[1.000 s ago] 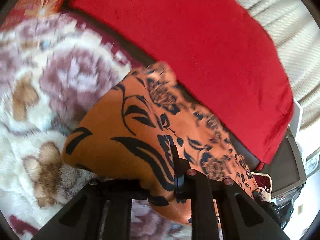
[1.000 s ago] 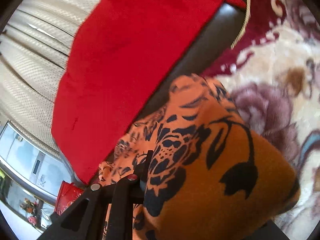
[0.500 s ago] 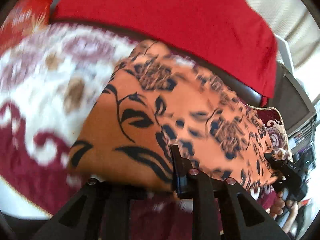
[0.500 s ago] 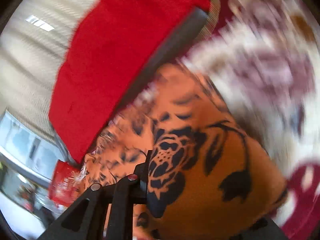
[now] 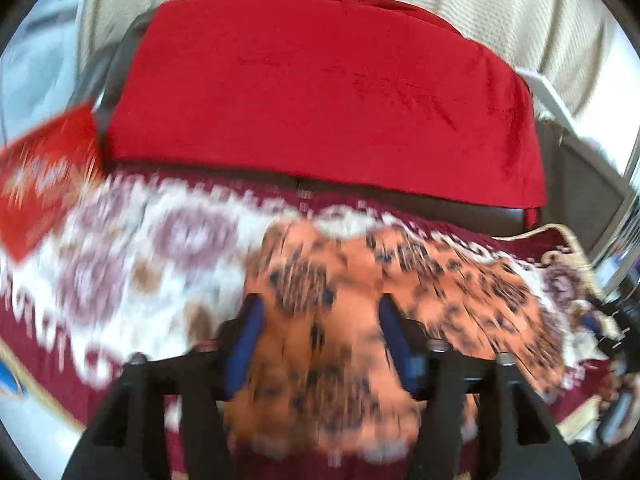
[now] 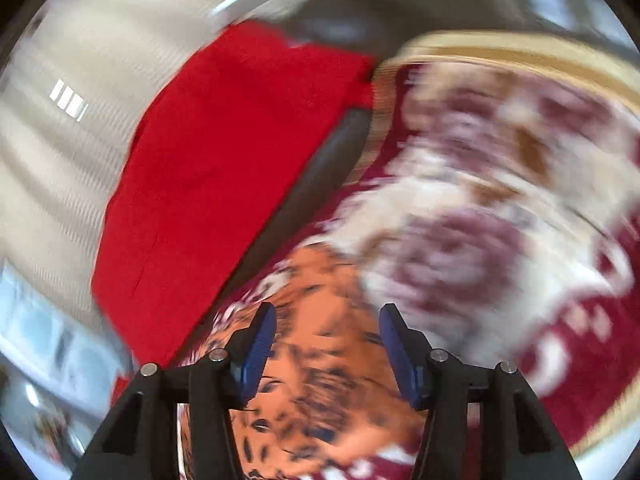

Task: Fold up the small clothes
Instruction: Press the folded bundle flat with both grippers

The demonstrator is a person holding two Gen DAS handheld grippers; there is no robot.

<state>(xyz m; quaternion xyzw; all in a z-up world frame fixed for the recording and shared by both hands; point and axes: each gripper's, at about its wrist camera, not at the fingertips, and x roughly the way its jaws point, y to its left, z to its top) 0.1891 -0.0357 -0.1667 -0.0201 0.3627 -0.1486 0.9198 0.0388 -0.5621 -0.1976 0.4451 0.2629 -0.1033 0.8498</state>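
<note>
Release is the step in hand, as we judge it: both grippers are letting go of the cloth after laying a fold.

Left wrist view. The left gripper sits at lower centre, its jaws opening and already spread, blue pads clear on either side. The orange cloth with dark print lies across the lower centre and lower right of the frame, spread on the patterned blanket. Cloth shows between the pads, but we see no pad pressing on it; motion blur leaves the near edge uncertain. A red cover fills the upper half. A red cushion sits at the left edge.

Right wrist view. The right gripper is at lower centre, jaws likewise opening and apart. The cloth occupies the lower centre, showing between the pads and appearing loose of both. The blanket takes the right half, heavily blurred; the red cover runs down the left of centre.

Assessment. We cannot tell from these frames how many folds are done or whether the edges line up. The next move calls for both grippers to clear the cloth without dragging it, then, once the view steadies, to find fresh edges or corners for a further fold.
</note>
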